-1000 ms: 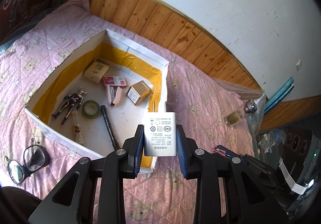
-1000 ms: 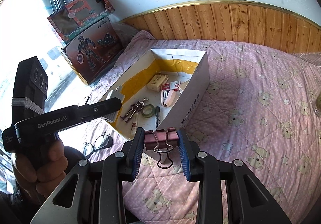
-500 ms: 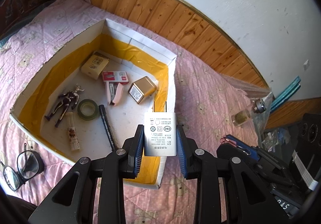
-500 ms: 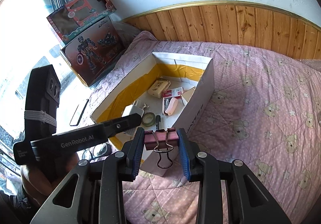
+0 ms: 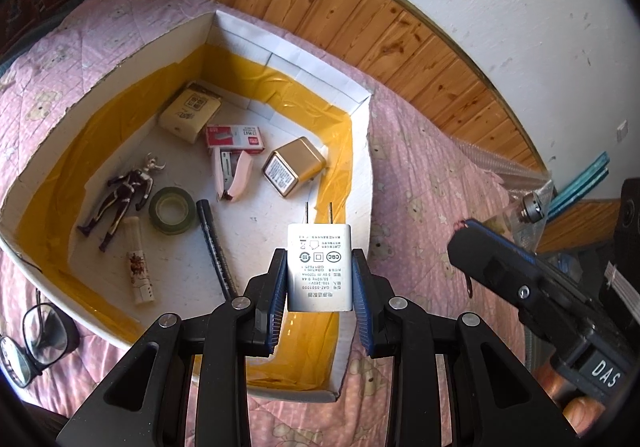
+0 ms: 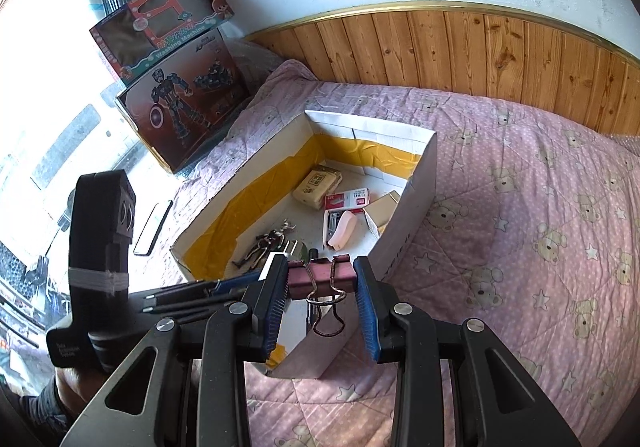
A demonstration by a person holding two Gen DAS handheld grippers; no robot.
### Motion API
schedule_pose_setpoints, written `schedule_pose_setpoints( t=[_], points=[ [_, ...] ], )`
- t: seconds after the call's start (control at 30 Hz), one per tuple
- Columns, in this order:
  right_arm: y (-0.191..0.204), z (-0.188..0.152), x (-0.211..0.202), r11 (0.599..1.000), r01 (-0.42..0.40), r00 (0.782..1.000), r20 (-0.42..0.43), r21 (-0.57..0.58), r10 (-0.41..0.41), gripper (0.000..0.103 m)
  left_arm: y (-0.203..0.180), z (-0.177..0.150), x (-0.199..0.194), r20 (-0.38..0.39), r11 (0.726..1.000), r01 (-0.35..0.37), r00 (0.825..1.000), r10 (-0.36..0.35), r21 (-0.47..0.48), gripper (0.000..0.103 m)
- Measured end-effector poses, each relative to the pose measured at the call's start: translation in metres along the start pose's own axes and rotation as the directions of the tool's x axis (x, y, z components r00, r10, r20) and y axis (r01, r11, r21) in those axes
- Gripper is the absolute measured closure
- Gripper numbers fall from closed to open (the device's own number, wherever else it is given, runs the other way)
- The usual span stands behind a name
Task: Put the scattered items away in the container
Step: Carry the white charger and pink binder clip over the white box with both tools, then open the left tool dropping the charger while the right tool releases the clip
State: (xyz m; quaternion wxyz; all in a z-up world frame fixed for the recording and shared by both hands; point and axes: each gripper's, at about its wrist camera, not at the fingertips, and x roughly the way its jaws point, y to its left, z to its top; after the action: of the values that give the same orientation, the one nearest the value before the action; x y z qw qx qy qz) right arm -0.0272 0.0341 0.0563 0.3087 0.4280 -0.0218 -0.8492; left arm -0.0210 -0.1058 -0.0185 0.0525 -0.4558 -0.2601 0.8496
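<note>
With the left gripper [image 5: 319, 277] clamped on the white charger [image 5: 319, 267] above the box [image 5: 362, 167]'s near corner and the right gripper [image 6: 321, 285] clamped on the pink binder clip [image 6: 322, 275] over its near rim, each load should, I judge, be carried well inside the walls before release.

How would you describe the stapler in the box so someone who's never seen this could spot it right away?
Find the white cardboard box with yellow-taped inner walls on the pink bedspread. On its floor, just below the red staples box and left of the gold box, lies the stapler. It is the only pale pink item there, lying open in a V.
</note>
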Motion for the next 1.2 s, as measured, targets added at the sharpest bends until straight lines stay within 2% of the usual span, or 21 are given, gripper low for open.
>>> schedule_pose_setpoints(
  t=[0.43, 0.83, 0.97, 1.2],
  points=[
    [0.003, 0.030, 0.035, 1.000, -0.017, 0.999, -0.035, -0.012, 0.017, 0.068, 0.002, 0.003, 0.008, -0.021, 1.000, 0.004, 1.000, -0.004, 0.000, 0.072],
    [-0.001, 0.052, 0.077, 0.998, -0.056, 0.993, -0.107, 0.027, 0.058, 0.068, 0.009, 0.007, 0.018, -0.070, 0.999, 0.030, 0.997, -0.033, -0.038, 0.072],
    [0.002, 0.057, 0.090, 0.999, -0.045, 0.991, -0.129, 0.004, 0.045, 0.068, 0.010, 0.008, 0.022, -0.093, 0.999, 0.030, 0.995, -0.033, -0.043, 0.072],
    [0.003, 0.061, 0.111, 0.997, 0.017, 0.985, -0.173, -0.070, -0.029, 0.068, 0.010, 0.008, 0.031, -0.125, 0.998, 0.023, 0.992, -0.030, -0.052, 0.072]
  ],
)
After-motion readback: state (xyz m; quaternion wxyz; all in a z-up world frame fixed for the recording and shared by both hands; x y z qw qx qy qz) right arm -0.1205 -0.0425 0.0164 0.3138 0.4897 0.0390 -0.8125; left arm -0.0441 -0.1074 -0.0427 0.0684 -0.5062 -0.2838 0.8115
